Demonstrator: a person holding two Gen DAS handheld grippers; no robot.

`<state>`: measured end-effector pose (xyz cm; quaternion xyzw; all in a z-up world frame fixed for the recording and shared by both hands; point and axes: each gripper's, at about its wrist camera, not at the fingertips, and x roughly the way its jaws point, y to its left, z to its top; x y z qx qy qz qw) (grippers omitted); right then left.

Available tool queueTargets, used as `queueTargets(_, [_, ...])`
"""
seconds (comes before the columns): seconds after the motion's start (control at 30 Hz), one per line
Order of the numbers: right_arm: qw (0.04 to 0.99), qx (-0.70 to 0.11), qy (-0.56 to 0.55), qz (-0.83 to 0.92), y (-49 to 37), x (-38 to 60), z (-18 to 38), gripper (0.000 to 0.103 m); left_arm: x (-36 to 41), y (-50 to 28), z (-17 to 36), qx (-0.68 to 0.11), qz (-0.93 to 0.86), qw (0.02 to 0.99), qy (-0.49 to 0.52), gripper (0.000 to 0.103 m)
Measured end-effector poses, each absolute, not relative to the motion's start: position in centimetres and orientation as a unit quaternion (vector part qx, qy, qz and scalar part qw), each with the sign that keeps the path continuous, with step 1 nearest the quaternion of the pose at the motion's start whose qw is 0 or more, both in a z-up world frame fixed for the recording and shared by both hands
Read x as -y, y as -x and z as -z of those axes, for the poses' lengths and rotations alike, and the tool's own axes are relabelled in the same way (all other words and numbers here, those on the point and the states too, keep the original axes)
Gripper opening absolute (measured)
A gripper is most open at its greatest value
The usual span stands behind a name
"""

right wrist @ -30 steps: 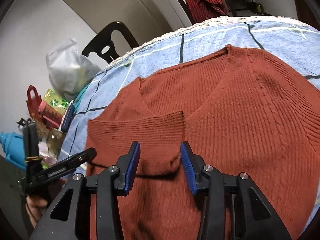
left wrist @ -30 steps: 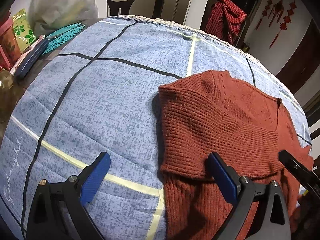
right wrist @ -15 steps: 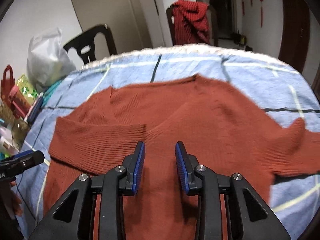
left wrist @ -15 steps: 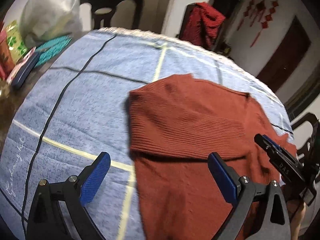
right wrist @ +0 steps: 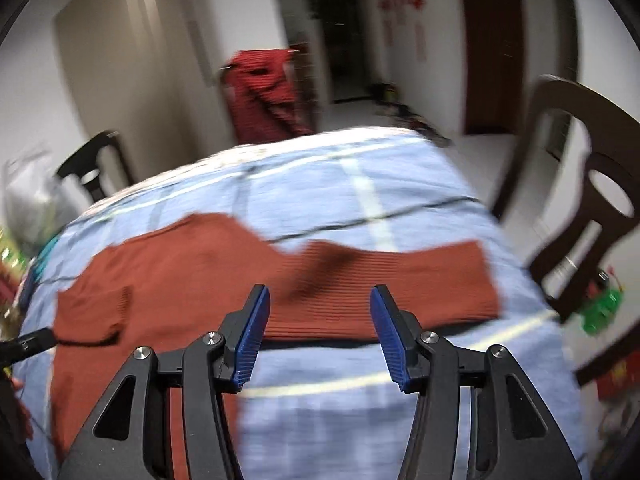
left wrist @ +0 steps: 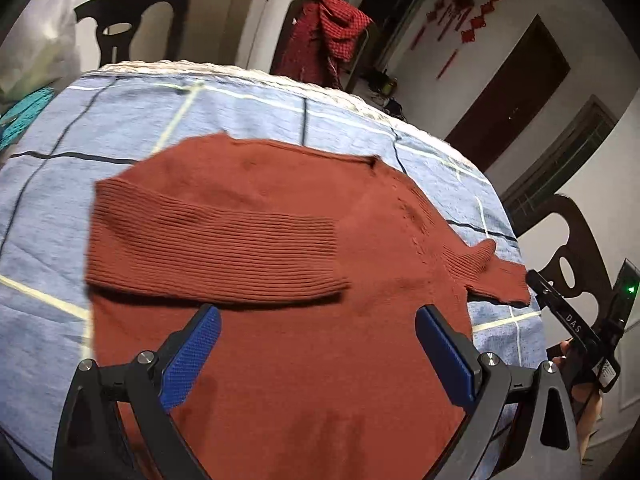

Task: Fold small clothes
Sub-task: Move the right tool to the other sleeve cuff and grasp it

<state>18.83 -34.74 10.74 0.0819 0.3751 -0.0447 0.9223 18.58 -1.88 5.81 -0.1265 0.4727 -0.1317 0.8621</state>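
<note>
A rust-red knit sweater [left wrist: 280, 360] lies flat on the blue checked cloth [left wrist: 120, 120]. Its left sleeve [left wrist: 212, 252] is folded across the chest. Its right sleeve [right wrist: 384, 284] stretches out sideways toward the table's right edge. My left gripper [left wrist: 316, 352] hovers open above the sweater's lower body, nothing between its blue pads. My right gripper [right wrist: 318, 332] hangs just in front of the outstretched right sleeve, its jaws opening and empty. The right gripper's tip [left wrist: 560, 304] shows at the right of the left wrist view, beside the sleeve cuff.
Dark chairs stand around the table: one at the back left [left wrist: 132, 24], one at the right [right wrist: 580, 200]. A red checked garment [left wrist: 328, 36] hangs over a chair at the back. A white bag [right wrist: 28, 200] and packets sit at the table's left edge.
Both grippers swung to the right across the sweater and rose a little. The right gripper left the folded left sleeve, narrowed, then spread wide before the outstretched right sleeve. The left stayed open.
</note>
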Motion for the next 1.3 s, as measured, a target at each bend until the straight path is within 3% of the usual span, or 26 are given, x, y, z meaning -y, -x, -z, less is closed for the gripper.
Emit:
queueTargets(0.37, [0.897, -0.409, -0.103, 0.131, -19.5, 44.0, -7.7, 0.054, 8.1, -20.6, -4.1, -0.488, 0.158, 0.851, 0.117, 0.099])
queueTargets(1.03, [0.895, -0.415, -0.090, 0.134, -20.3, 44.5, -5.9, 0.056, 11.1, -22.4, -1.5, -0.495, 0.137, 0.856, 0.068, 0.099])
queueTargets(1.13, [0.900, -0.409, -0.092, 0.124, -20.0, 44.4, -6.0, 0.033, 11.6, -22.1, -1.3, -0.488, 0.132, 0.861, 0.053, 0.099])
queueTargets(1.23, [0.900, -0.407, -0.106, 0.119, -19.9, 44.5, -6.0, 0.031, 11.8, -21.9, -1.1, -0.481, 0.129, 0.866, 0.043, 0.099])
queueTargets(1.3, [0.901, -0.402, -0.116, 0.114, -19.7, 44.6, -6.1, 0.019, 11.7, -21.9, -1.1, -0.477, 0.129, 0.868, 0.048, 0.099])
